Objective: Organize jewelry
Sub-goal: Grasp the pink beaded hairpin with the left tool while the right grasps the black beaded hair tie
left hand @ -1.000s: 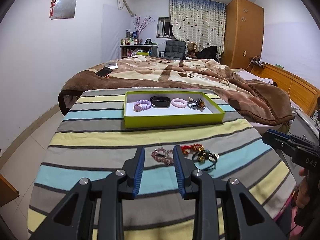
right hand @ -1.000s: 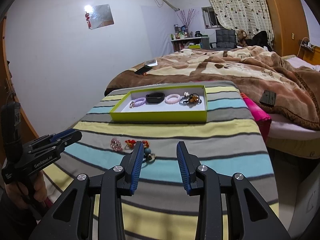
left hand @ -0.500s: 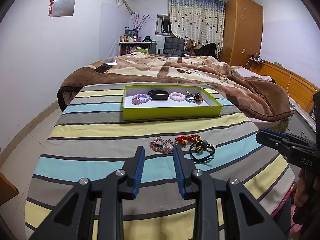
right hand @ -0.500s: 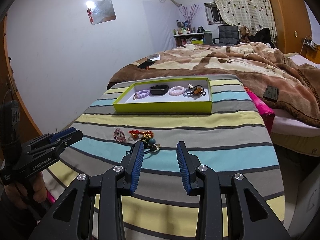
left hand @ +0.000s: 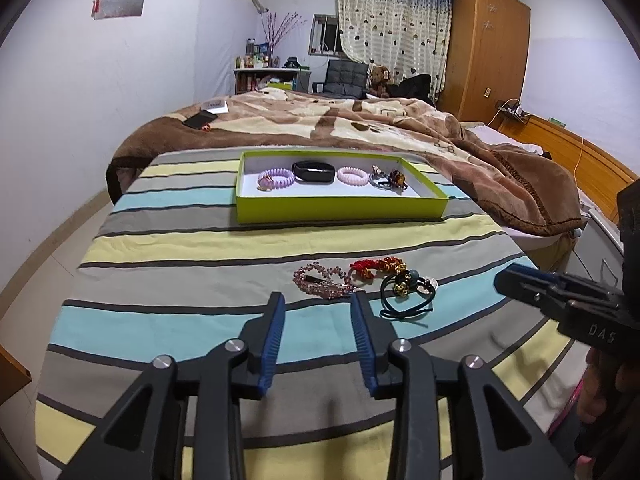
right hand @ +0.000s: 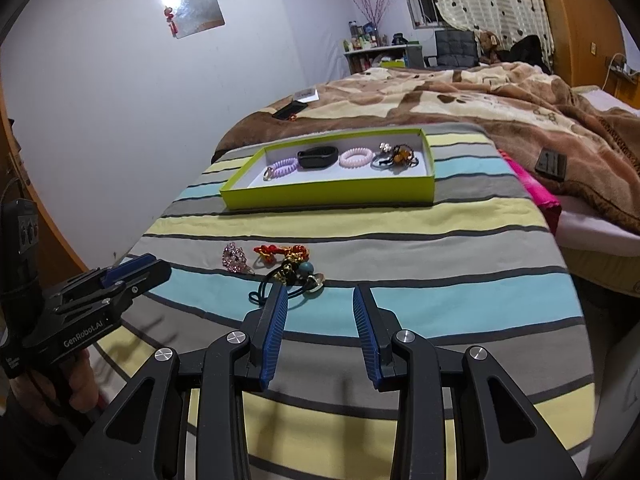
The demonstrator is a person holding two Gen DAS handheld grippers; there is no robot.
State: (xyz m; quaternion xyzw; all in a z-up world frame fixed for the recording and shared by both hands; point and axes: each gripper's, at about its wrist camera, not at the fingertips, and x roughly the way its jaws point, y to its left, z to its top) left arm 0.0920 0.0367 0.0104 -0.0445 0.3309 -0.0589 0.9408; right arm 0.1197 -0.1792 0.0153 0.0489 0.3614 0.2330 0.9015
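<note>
**Grippers poised over loose jewelry on striped cloth**

Between the blue pads of the left gripper (left hand: 316, 300), low in the centre of its own view, nothing is held; its jaws are opening and stand wide above the striped cloth (left hand: 168, 272). Just beyond its fingertips lies a pink beaded bracelet (left hand: 320, 280), with a red-and-gold knotted charm (left hand: 374, 269) to its right and a dark cord hair tie with gold and teal beads (left hand: 404, 288) beside that. In the right wrist view, the right gripper (right hand: 318, 300) also gapes wide and empty, its left finger overlapping the hair tie's cord in the frame; whether it touches cannot be told. Farther up the cloth, mid-frame, sits a lime-green tray (left hand: 340, 210) holding a purple coil bracelet (left hand: 276, 179), a black band (left hand: 313, 171), a pink coil bracelet (left hand: 353, 176) and a small tangle of rings and amber beads (left hand: 389, 179). Behind the tray, a brown blanket (left hand: 360, 124) covers the bed.
</note>
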